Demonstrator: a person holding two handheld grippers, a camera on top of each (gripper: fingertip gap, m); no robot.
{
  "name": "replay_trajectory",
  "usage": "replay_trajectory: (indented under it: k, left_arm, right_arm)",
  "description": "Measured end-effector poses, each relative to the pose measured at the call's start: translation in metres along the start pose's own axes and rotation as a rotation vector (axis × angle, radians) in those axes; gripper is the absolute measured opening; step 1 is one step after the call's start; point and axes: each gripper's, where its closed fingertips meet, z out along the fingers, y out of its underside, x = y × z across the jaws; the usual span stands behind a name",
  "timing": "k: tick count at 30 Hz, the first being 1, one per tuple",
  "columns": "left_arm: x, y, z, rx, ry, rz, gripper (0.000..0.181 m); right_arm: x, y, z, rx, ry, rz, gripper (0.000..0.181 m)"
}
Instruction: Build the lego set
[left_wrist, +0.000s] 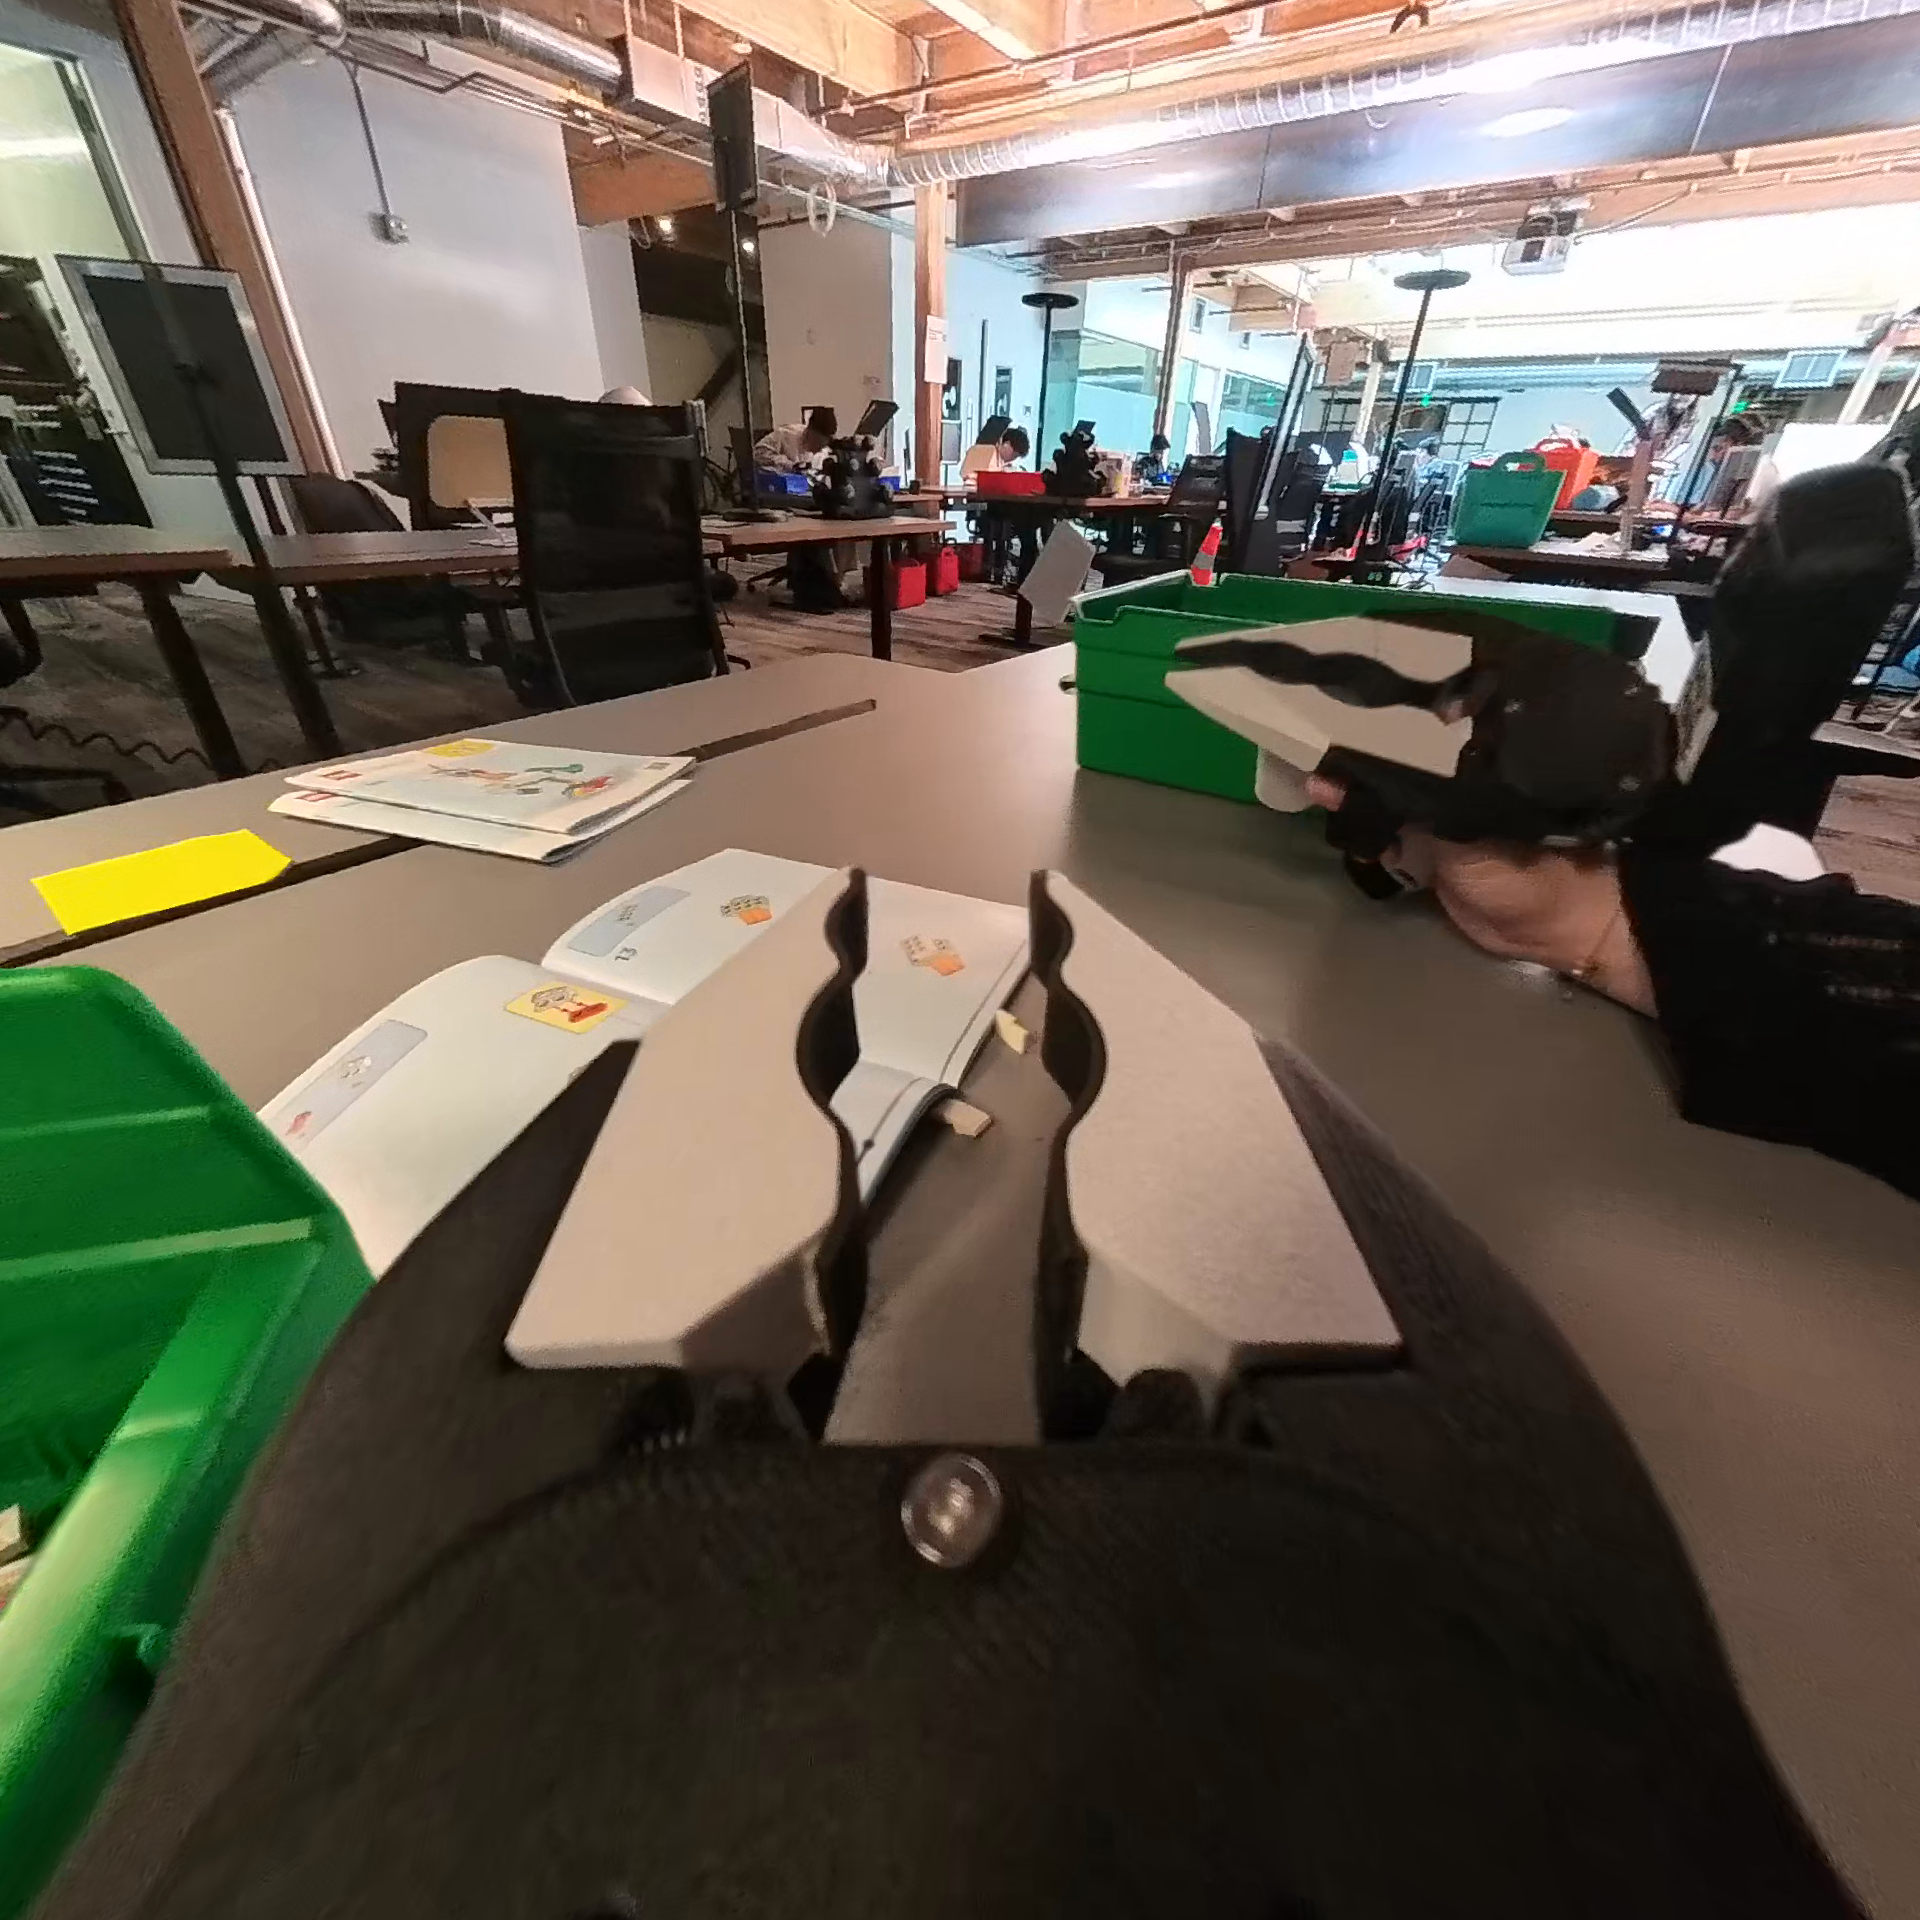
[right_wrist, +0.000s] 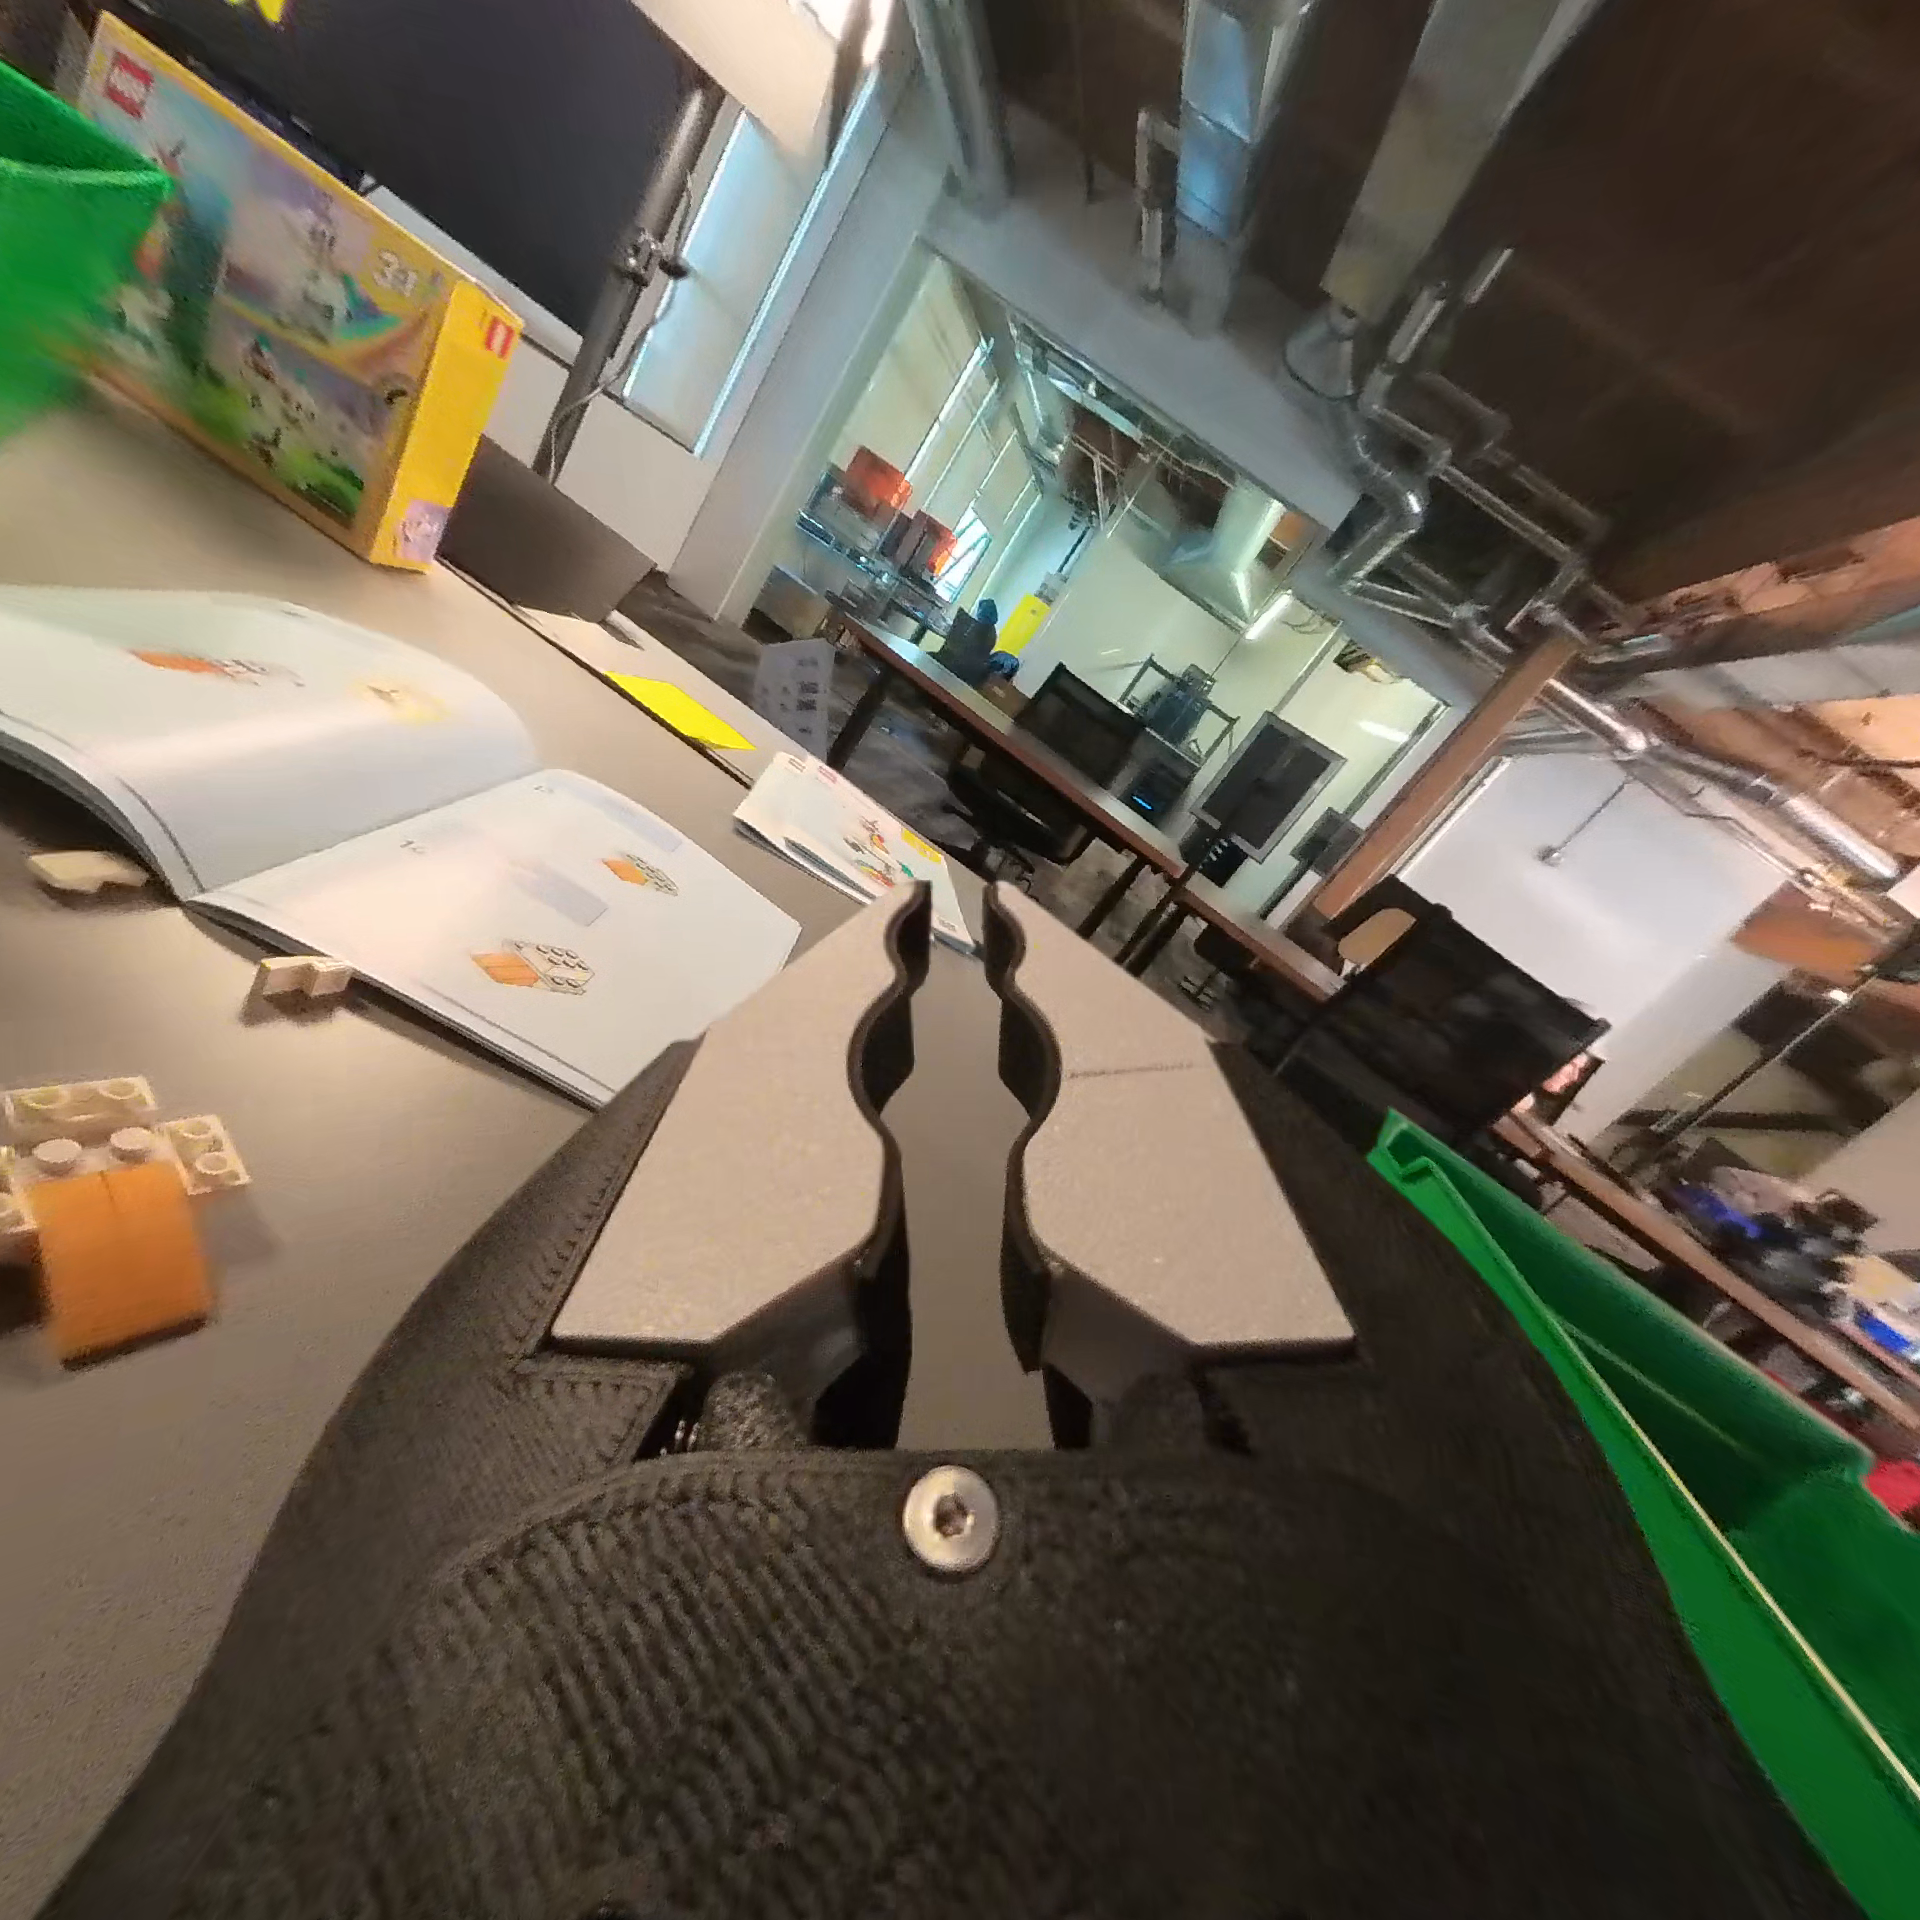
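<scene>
The part-built lego model, tan studded plates over an orange curved block, sits on the grey table, near and left of the right gripper. Its long axis cannot be judged. That gripper looks the nearer; its jaws stand narrowly parted and empty. Two loose tan pieces lie at the near edge of the open instruction booklet. The left gripper, jaws moderately apart and empty, points over that booklet. Green bins flank the work.

booklet between two bins
</scene>
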Motion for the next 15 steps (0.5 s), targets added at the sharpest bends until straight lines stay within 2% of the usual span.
replay_trajectory:
  k: [5, 9, 15]
  left_arm:
    - [0.000, -0.001, -0.002, -0.004, -0.020, 0.067, 0.030]
    - [0.007, -0.014, -0.006, 0.036, -0.058, 0.142, 0.030]
    - [0.026, -0.051, -0.054, 0.151, -0.143, 0.257, 0.031]
  right_arm:
    - [-0.005, 0.007, 0.002, -0.026, -0.003, -0.037, 0.005]
    - [-0.003, 0.011, 0.004, -0.044, 0.007, -0.038, 0.004]
    - [-0.002, 0.012, 0.004, -0.045, 0.006, -0.027, 0.004]
